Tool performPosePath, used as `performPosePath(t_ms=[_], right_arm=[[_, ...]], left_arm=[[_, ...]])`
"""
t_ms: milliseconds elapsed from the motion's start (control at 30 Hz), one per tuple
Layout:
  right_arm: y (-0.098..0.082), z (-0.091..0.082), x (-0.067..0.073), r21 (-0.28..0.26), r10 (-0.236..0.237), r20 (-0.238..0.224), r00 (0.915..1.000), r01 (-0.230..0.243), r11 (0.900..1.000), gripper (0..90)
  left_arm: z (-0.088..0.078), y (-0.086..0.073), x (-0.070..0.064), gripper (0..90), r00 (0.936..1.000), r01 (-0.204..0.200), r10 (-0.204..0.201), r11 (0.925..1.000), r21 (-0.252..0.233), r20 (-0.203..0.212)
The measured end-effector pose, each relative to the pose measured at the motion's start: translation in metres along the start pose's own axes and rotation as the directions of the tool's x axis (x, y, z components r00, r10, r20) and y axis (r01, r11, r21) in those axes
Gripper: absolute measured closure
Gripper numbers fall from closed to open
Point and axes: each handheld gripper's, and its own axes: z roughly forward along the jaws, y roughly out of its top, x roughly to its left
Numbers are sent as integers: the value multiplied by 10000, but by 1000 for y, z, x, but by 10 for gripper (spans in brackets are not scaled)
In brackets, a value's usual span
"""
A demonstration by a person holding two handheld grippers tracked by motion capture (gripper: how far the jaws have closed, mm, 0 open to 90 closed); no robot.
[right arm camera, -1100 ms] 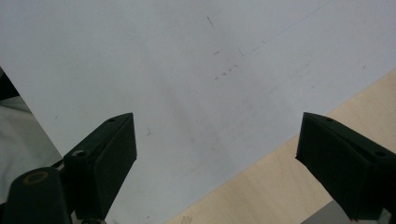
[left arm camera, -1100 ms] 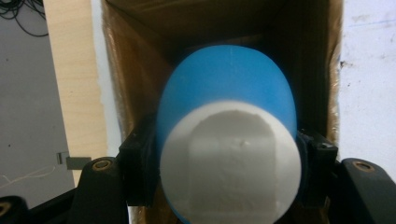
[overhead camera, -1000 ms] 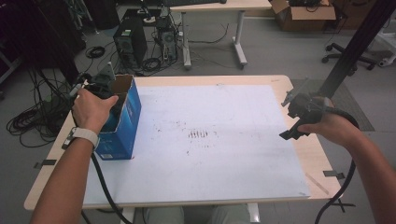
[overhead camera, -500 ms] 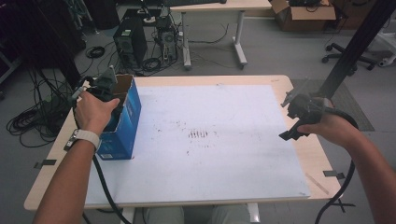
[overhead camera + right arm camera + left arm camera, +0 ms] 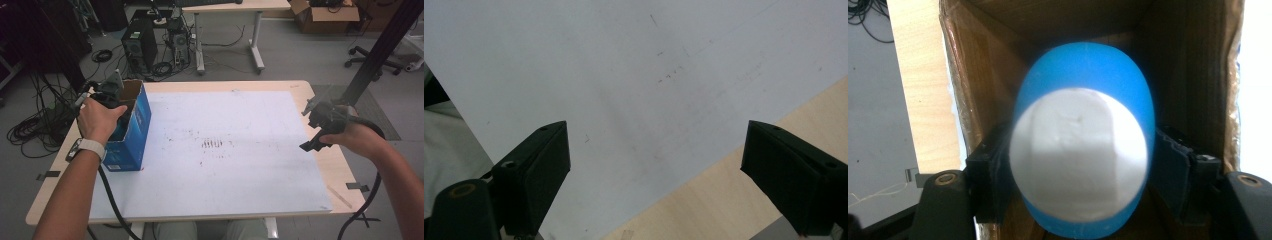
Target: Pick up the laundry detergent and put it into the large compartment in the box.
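Note:
A blue cardboard box (image 5: 134, 131) stands open-topped at the table's left edge. My left gripper (image 5: 111, 91) reaches down into its mouth. In the left gripper view a blue, egg-shaped thing with a white face (image 5: 1082, 160) sits between the jaws of the left gripper (image 5: 1080, 167), inside the box's brown walls (image 5: 973, 75). These jaws have just been opening, and the pads stand at its sides without clearly pressing. My right gripper (image 5: 308, 128) hovers open over the right side of the white sheet (image 5: 639, 75); the right gripper (image 5: 656, 165) has nothing between its jaws.
A white sheet (image 5: 225, 165) covers most of the wooden table (image 5: 330, 165), with dark scuff marks at its middle. Cables trail from both grippers off the near edge. Computer towers, cables and another desk stand on the floor beyond the table.

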Motion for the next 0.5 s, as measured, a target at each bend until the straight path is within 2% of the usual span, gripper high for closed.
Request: performPosePath(t_ms=[300, 500], right_arm=[[1, -3, 3, 12, -85, 2, 10000, 85, 10000, 121], [-1, -6, 5, -14, -53, 27, 10000, 53, 10000, 121]], left_arm=[[-20, 1, 2, 267, 9995, 122, -134, 9990, -437, -269], [-33, 1, 3, 261, 9998, -8, -5, 9976, -697, -185]])
